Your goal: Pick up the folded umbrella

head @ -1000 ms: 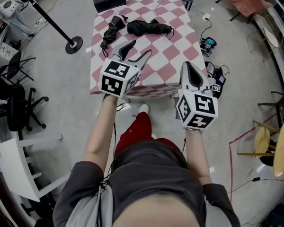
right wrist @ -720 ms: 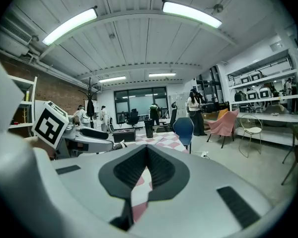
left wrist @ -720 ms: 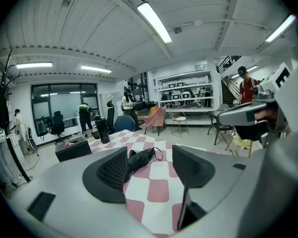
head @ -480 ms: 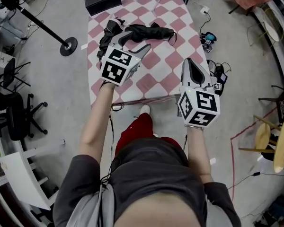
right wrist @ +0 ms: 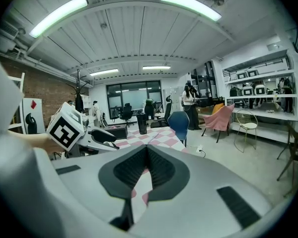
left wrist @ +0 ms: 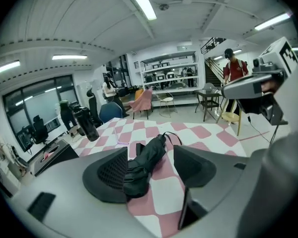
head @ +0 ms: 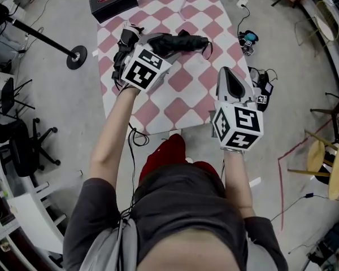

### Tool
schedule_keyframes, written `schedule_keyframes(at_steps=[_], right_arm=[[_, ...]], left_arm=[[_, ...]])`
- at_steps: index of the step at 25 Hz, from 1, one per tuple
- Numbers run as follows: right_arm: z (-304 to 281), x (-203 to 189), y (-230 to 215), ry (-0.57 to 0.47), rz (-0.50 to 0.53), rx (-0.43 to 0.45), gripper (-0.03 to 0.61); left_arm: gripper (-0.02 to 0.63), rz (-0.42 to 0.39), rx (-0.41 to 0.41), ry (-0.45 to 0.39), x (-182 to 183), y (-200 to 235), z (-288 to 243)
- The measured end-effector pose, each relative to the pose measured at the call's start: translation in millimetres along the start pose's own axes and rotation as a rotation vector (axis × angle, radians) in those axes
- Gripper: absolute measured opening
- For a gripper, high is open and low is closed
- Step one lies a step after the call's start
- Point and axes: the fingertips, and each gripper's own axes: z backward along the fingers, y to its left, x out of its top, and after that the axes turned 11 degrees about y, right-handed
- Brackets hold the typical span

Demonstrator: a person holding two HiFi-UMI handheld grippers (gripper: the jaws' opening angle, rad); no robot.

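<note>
A black folded umbrella [head: 183,40] lies across the pink-and-white checked table [head: 183,103], its wrist strap at the right end. My left gripper [head: 161,45] reaches over its left end. In the left gripper view the umbrella [left wrist: 145,162] lies between the wide jaws of the left gripper [left wrist: 151,168], close to the left pad [left wrist: 111,171]; it stays on the cloth and the gripper is open. A second black umbrella [head: 124,41], loosely bundled, lies just left of that gripper. My right gripper [head: 231,83] hovers at the table's right edge, shut and empty, as the right gripper view [right wrist: 148,152] also shows.
A black tissue box [head: 113,1] sits at the table's far left corner and a dark bottle [left wrist: 87,124] stands at the far end. A stand's round base [head: 76,57] is on the floor to the left. Cables and gadgets [head: 261,92] lie on the floor to the right.
The person has stepped up to the table. My left gripper moved forward and down over the umbrella's end and its jaws widened. My right gripper came forward to the table's right edge.
</note>
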Motion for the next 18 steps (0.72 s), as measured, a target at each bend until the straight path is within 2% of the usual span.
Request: schedule_keyframes(at_steps=[6,13,18], right_arm=[[-28.5,-3.3,-9.0,0.038,-0.028,-0.02,0.018],[-59.8,-7.6,-17.7,0.08,-0.048,-0.026,0.018],[-76.2,-9.3,-20.2,0.105,-0.054,-0.028,0.018]], left_arm=[[0.293,-0.141,-0.062,0.122,-6.9,6.2,-42.3],[0.296,-0.236,-0.136,0.215,-11.4,9.3,-83.9],[0.295,-0.276,-0.188,0.277,-15.7,11.7,-105.8]])
